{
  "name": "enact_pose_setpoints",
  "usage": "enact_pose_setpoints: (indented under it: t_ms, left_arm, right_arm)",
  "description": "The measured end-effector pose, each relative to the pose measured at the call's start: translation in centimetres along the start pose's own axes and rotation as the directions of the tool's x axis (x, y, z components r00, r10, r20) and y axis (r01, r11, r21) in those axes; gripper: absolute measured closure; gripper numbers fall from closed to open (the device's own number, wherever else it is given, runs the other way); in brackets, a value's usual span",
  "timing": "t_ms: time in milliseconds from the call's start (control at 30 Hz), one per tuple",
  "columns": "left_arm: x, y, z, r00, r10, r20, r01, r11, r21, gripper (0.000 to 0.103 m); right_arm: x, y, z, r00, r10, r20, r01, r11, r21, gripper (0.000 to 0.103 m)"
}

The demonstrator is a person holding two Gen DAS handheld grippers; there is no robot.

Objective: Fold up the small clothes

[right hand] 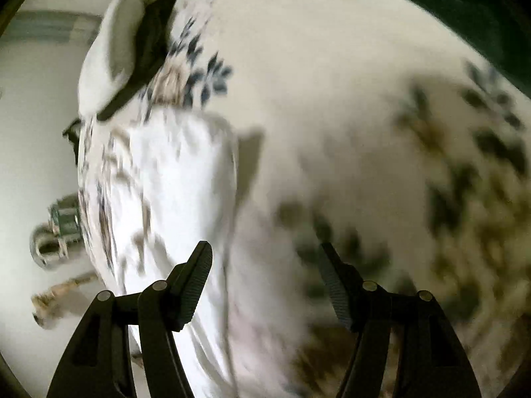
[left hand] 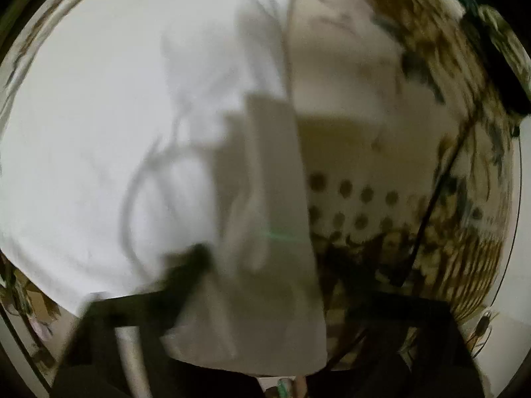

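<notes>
Folding in progress: white garment (left hand: 99,106) lying on the patterned bedspread (left hand: 458,106), both views blurred.

I see a folded flap of the garment draped across my left gripper (left hand: 265,285); whether its jaws pinch it I cannot tell. My right gripper (right hand: 265,265) hangs over the bedspread (right hand: 332,83) with jaws spread apart, nothing between them, its left finger against a white floral-printed cloth (right hand: 172,179) near the bedspread's edge.
</notes>
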State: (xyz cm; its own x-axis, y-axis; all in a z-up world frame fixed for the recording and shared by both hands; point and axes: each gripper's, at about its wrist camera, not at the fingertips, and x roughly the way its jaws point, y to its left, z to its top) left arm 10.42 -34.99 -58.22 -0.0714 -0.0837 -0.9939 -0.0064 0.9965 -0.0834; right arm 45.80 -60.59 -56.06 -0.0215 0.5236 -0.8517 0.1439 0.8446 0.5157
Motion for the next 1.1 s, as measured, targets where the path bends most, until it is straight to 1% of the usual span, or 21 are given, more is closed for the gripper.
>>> enact_pose_setpoints:
  t_ms: [33, 67, 100, 133, 167, 200, 233, 267, 367, 433, 500, 567, 633, 700, 800, 833, 900, 933, 967, 1033, 1100]
  left_arm:
    - [0.2, -0.1, 0.1, 1.000, 0.005, 0.000, -0.005, 1.000, 0.009, 0.062]
    - [0.1, -0.1, 0.1, 1.000, -0.001, 0.013, 0.000, 1.000, 0.005, 0.080]
    - [-0.3, 0.4, 0.1, 0.999, -0.010, 0.031, 0.010, 1.000, -0.008, 0.098]
    - [-0.9, 1.3, 0.1, 0.998, -0.041, 0.055, 0.043, 0.999, -0.030, 0.098]
    - [-1.3, 2.5, -0.2, 0.995, -0.075, 0.071, 0.079, 0.996, -0.045, 0.100]
    - [-2.1, 3.5, -0.5, 0.989, -0.108, 0.099, 0.115, 0.991, -0.066, 0.100]
    - [-3.0, 4.7, -0.8, 0.983, -0.128, 0.129, 0.139, 0.987, -0.085, 0.101]
    - [-3.7, 5.4, -1.0, 0.979, -0.148, 0.143, 0.163, 0.981, -0.101, 0.101]
    - [-6.1, 8.5, -1.6, 0.959, -0.205, 0.194, 0.239, 0.956, -0.173, 0.101]
    - [-7.9, 10.9, -1.9, 0.946, -0.235, 0.226, 0.285, 0.931, -0.227, 0.101]
    - [-9.6, 13.7, -2.1, 0.929, -0.260, 0.263, 0.330, 0.903, -0.274, 0.101]
    - [-10.9, 15.9, -2.4, 0.912, -0.271, 0.309, 0.366, 0.876, -0.313, 0.101]
    - [-12.5, 19.5, -2.8, 0.894, -0.267, 0.359, 0.396, 0.846, -0.358, 0.101]
    - [-12.6, 21.5, -3.1, 0.877, -0.268, 0.398, 0.427, 0.814, -0.394, 0.101]
    - [-12.3, 26.6, -3.0, 0.854, -0.274, 0.442, 0.474, 0.759, -0.446, 0.101]
    - [-12.0, 28.4, -3.0, 0.843, -0.286, 0.455, 0.498, 0.737, -0.458, 0.101]
    - [-11.5, 31.4, -3.0, 0.835, -0.293, 0.465, 0.516, 0.710, -0.480, 0.101]
    - [-10.9, 33.2, -2.7, 0.831, -0.298, 0.470, 0.525, 0.699, -0.485, 0.101]
    - [-10.6, 34.3, -2.4, 0.832, -0.293, 0.471, 0.523, 0.695, -0.493, 0.101]
    - [-9.9, 36.9, -1.9, 0.828, -0.305, 0.471, 0.535, 0.679, -0.502, 0.101]
    - [-8.9, 38.9, -1.4, 0.827, -0.315, 0.466, 0.542, 0.669, -0.509, 0.101]
  right_arm:
    - [1.2, 0.1, 1.0, 0.999, 0.032, -0.016, -0.031, 0.999, 0.019, 0.035]
    - [2.2, 0.2, 1.4, 0.999, 0.043, -0.026, -0.042, 0.998, 0.039, 0.035]
    - [3.0, 0.3, 1.8, 0.999, 0.036, -0.032, -0.034, 0.998, 0.061, 0.035]
    - [3.5, 0.5, 1.9, 0.999, 0.030, -0.023, -0.028, 0.997, 0.079, 0.035]
    - [3.6, 0.9, 1.9, 1.000, 0.029, -0.008, -0.028, 0.997, 0.079, 0.044]
    - [3.4, 1.6, 1.9, 1.000, 0.010, 0.002, -0.010, 0.998, 0.066, 0.059]
    - [3.3, 2.0, 2.0, 1.000, 0.008, -0.002, -0.008, 0.998, 0.059, 0.094]
    - [3.0, 2.5, 1.9, 1.000, 0.001, 0.000, -0.001, 0.999, 0.050, 0.098]
    - [1.5, 4.9, 1.5, 0.999, -0.041, 0.021, 0.040, 0.999, 0.010, 0.098]
    - [0.5, 6.7, 1.3, 0.997, -0.066, 0.029, 0.066, 0.998, -0.021, 0.098]
    - [-0.8, 9.6, 1.1, 0.995, -0.087, 0.044, 0.090, 0.994, -0.068, 0.099]
    - [-1.9, 11.3, 1.0, 0.995, -0.087, 0.055, 0.092, 0.990, -0.103, 0.099]
    - [-2.7, 14.3, 1.3, 0.994, -0.087, 0.074, 0.096, 0.986, -0.134, 0.099]
    - [-2.5, 17.7, 1.6, 0.991, -0.097, 0.092, 0.112, 0.980, -0.163, 0.099]
    - [-0.6, 23.1, 2.1, 0.987, -0.121, 0.105, 0.140, 0.970, -0.197, 0.099]
    - [0.7, 25.3, 2.4, 0.985, -0.135, 0.109, 0.156, 0.965, -0.209, 0.099]
    - [3.0, 28.8, 2.7, 0.980, -0.161, 0.114, 0.184, 0.955, -0.233, 0.099]
    - [4.9, 31.1, 2.9, 0.975, -0.187, 0.120, 0.212, 0.944, -0.251, 0.099]
    - [6.3, 32.7, 3.1, 0.970, -0.207, 0.126, 0.234, 0.936, -0.262, 0.099]
    - [9.7, 36.0, 3.6, 0.958, -0.254, 0.131, 0.282, 0.919, -0.275, 0.099]
    - [12.6, 38.3, 4.0, 0.943, -0.300, 0.142, 0.329, 0.900, -0.285, 0.099]
